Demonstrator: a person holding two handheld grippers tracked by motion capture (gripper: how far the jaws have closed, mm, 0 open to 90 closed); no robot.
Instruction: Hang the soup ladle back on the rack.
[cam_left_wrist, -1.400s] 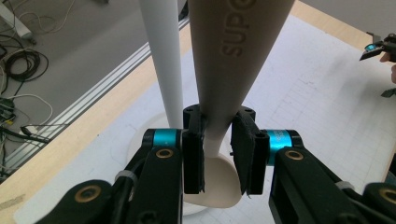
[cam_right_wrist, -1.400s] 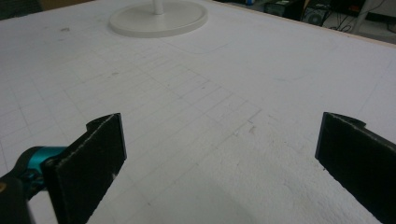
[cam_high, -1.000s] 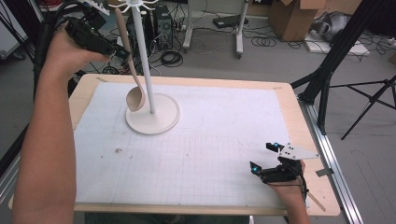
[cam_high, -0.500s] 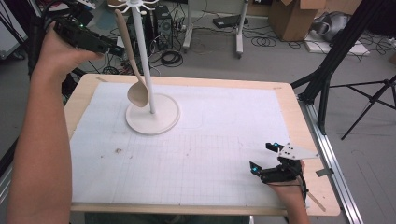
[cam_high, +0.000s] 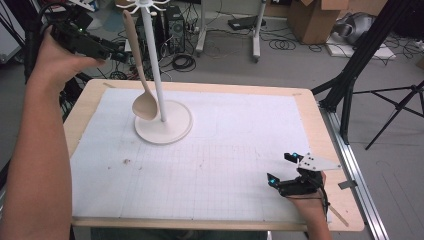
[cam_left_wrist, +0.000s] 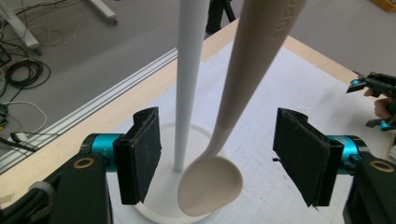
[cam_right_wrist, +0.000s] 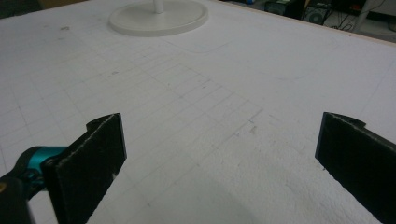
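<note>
Two grippers on the go here, biggest stuff first:

Table: wooden top (cam_high: 327, 150) with a white gridded sheet (cam_high: 225, 165) over most of it.

Stand: white hook stand (cam_high: 155, 70), round base (cam_high: 175, 131) sitting on the far left part of the sheet, thin pole going straight up to the hooks at the top.

Spoon: pale wooden spoon (cam_high: 140, 75) hanging from the stand's top, handle up, bowl down just above the base and right beside the pole. In the left gripper view the spoon (cam_left_wrist: 233, 121) hangs in front of the pole (cam_left_wrist: 189, 79).

Left gripper: left gripper (cam_high: 117, 50) held up high by the person's hand, near the spoon's upper handle. Its jaws have just been opening and now stand apart; in its own view the spoon handle and pole are between the pads (cam_left_wrist: 140, 161), but neither pad touches them. So it's gripping nothing.

Right gripper: right gripper (cam_high: 282, 172) low over the near right corner of the sheet, well apart from the stand. Jaws wide, pads (cam_right_wrist: 93, 158) with just bare sheet between them.
</note>
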